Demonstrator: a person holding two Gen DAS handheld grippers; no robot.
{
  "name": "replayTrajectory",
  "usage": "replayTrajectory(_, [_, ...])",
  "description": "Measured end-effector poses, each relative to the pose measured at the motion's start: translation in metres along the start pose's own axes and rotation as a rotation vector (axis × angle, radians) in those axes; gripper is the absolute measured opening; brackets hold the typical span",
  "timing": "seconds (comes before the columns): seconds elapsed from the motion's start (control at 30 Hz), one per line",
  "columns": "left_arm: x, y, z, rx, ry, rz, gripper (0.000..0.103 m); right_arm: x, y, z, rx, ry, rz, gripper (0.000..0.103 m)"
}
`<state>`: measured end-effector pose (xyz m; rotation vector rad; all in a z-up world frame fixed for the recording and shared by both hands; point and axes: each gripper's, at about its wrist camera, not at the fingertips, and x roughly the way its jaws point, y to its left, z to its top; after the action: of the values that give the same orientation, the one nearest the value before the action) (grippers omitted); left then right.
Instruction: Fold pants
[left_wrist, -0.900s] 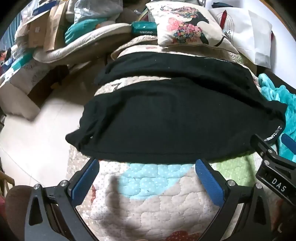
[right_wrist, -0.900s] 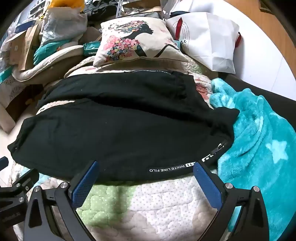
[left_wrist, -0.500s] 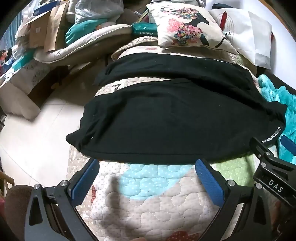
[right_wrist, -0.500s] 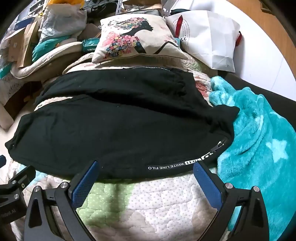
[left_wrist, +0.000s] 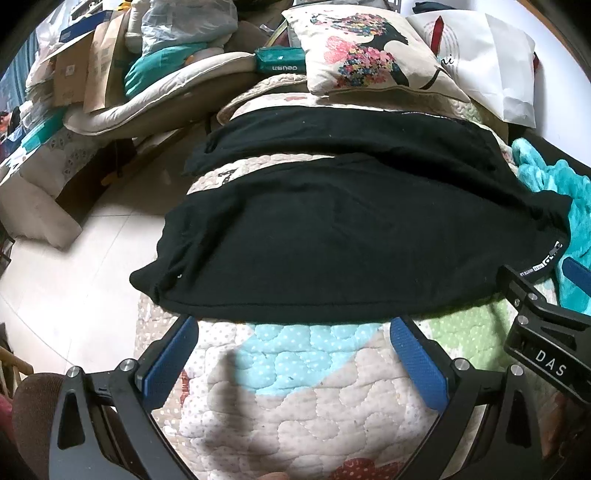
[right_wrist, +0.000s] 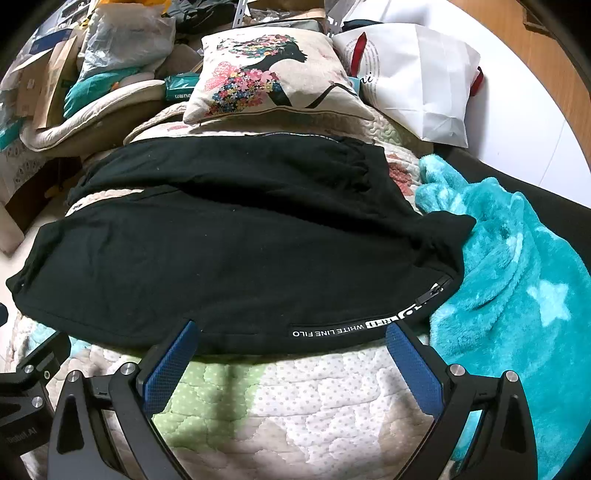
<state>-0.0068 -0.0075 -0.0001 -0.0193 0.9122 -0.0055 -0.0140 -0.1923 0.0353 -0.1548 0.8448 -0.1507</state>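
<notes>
Black pants (left_wrist: 343, 236) lie spread sideways on a quilted bed cover (left_wrist: 295, 398), two legs apart with a strip of quilt between them, leg ends to the left. The waistband with white lettering (right_wrist: 332, 330) is at the right. My left gripper (left_wrist: 295, 328) is open and empty, its blue pads just short of the near hem of the near leg. My right gripper (right_wrist: 291, 330) is open and empty, its tips at the pants' near edge by the lettering. The right gripper also shows at the right edge of the left wrist view (left_wrist: 543, 332).
A teal fleece blanket (right_wrist: 517, 288) lies right of the pants. A printed cushion (right_wrist: 266, 77) and a white paper bag (right_wrist: 413, 77) sit behind them. Boxes, bags and bedding (left_wrist: 110, 74) crowd the back left. Pale floor (left_wrist: 66, 280) lies beyond the bed's left edge.
Both grippers have moved slightly forward toward the near edge of the pants. The pants have not moved and both grippers stay open.
</notes>
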Motion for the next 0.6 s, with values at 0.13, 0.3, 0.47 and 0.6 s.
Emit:
replayTrajectory(0.13, [0.0029, -0.0006, -0.0008, 0.01, 0.011, 0.002, 0.103, -0.0006, 0.0005, 0.0004, -0.002, 0.001, -0.007, 0.103])
replayTrajectory(0.3, [0.0041, -0.0022, -0.0015, 0.015, 0.016, 0.003, 0.103, -0.0001, -0.0004, 0.0004, 0.001, 0.004, -0.014, 0.103])
replayTrajectory(0.47, [0.0066, -0.0056, -0.0035, 0.029, 0.024, 0.009, 0.103, 0.0001, 0.0001, 0.0, 0.0, 0.004, -0.016, 0.103])
replayTrajectory(0.6, [0.0077, -0.0073, -0.0053, 0.039, 0.028, 0.013, 0.103, -0.0001, 0.0003, 0.0002, -0.001, 0.004, -0.015, 0.103])
